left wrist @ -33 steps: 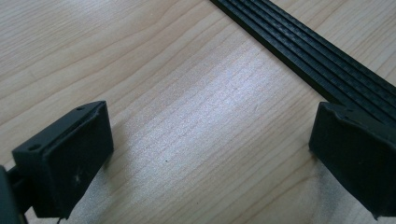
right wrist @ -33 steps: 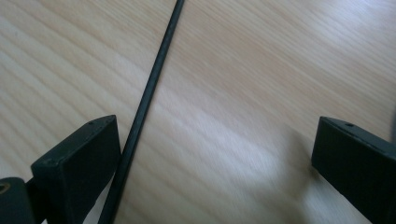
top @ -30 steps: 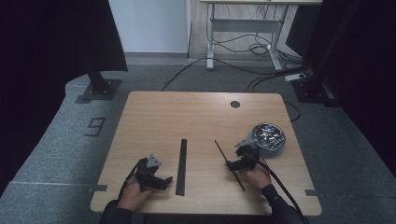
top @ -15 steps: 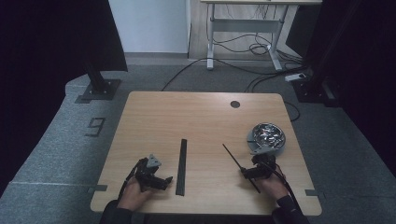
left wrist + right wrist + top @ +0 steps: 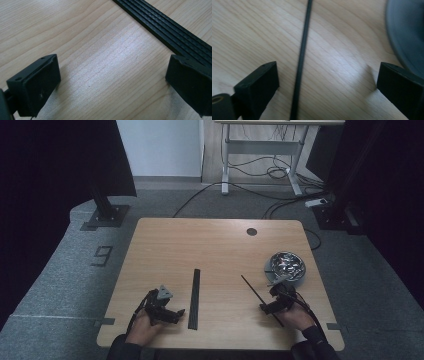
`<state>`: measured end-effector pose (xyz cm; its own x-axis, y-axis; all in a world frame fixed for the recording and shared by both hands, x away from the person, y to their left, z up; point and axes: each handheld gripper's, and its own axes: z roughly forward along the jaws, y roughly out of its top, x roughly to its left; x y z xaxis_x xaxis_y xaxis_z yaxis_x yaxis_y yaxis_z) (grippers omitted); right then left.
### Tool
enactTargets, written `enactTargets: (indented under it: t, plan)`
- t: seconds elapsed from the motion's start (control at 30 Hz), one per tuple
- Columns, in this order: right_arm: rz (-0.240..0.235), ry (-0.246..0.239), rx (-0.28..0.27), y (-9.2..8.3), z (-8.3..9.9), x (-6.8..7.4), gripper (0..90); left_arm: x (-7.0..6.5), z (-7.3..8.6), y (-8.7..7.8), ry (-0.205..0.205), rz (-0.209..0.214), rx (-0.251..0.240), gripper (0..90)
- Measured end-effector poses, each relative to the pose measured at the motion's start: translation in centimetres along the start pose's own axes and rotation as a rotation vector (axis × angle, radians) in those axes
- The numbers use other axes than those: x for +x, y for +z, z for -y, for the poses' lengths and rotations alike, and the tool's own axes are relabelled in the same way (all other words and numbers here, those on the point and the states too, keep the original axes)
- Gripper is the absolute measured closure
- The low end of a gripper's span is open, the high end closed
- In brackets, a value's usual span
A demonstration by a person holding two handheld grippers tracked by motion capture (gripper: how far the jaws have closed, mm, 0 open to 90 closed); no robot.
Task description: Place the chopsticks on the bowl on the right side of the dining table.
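A thin black rod (image 5: 261, 299) lies slantwise on the wooden table (image 5: 215, 245) at the right. My right gripper (image 5: 267, 306) sits low over its near part. In the right gripper view the rod (image 5: 301, 60) runs between the wide-apart jaws of the right gripper (image 5: 328, 75), nearer the left one and touching neither. Those jaws have just been closing a little. A flat, ribbed black strip (image 5: 194, 297) lies in the middle. My left gripper (image 5: 172, 312) rests open just left of it, and its (image 5: 112, 67) right jaw stands at the edge of the strip (image 5: 170, 32).
A metal bowl (image 5: 285, 266) holding small shiny parts stands just beyond the right gripper, and its rim (image 5: 407, 32) shows at the upper right of the right gripper view. A round hole (image 5: 251, 231) sits near the table's far edge.
The right hand has moved right and toward the table's near edge, and the thin rod now lies somewhat further right. The left hand and the strip have stayed put.
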<state>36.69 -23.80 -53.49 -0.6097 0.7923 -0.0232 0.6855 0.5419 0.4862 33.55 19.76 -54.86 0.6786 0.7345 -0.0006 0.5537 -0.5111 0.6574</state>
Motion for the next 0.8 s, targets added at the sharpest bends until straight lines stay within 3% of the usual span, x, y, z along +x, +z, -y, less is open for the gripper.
enactTargets:
  t: [0.1, 0.13, 0.23, 0.27, 0.43, 0.53, 0.8]
  plan:
    - [-0.019, -0.017, 0.061, 0.0, -1.2, 0.2, 16.1, 0.0, 0.0, 0.0, 0.0, 0.0, 0.001, 0.0]
    - [-0.028, -0.032, 0.095, 0.0, -1.9, 0.3, 24.2, 0.0, 0.0, 0.0, 0.0, 0.0, 0.002, 0.0]
    - [-0.055, -0.04, 0.134, 0.1, -2.6, 0.2, 30.9, 0.0, 0.0, 0.0, 0.0, 0.0, 0.002, 0.0]
    - [-0.057, -0.046, 0.176, 0.2, -3.4, 0.2, 36.3, 0.0, 0.0, 0.0, 0.0, 0.0, 0.003, 0.0]
    - [-0.064, -0.066, 0.244, 0.3, -4.4, 0.1, 45.8, 0.0, 0.0, 0.0, 0.0, 0.0, 0.002, 0.0]
    - [-0.072, -0.101, 0.31, 0.4, -5.3, 0.4, 57.8, 0.0, 0.0, 0.0, 0.0, 0.0, 0.002, 0.0]
    - [-0.08, -0.137, 0.414, 0.9, -6.6, 1.2, 69.3, 0.0, 0.0, 0.0, 0.0, 0.0, 0.003, 0.0]
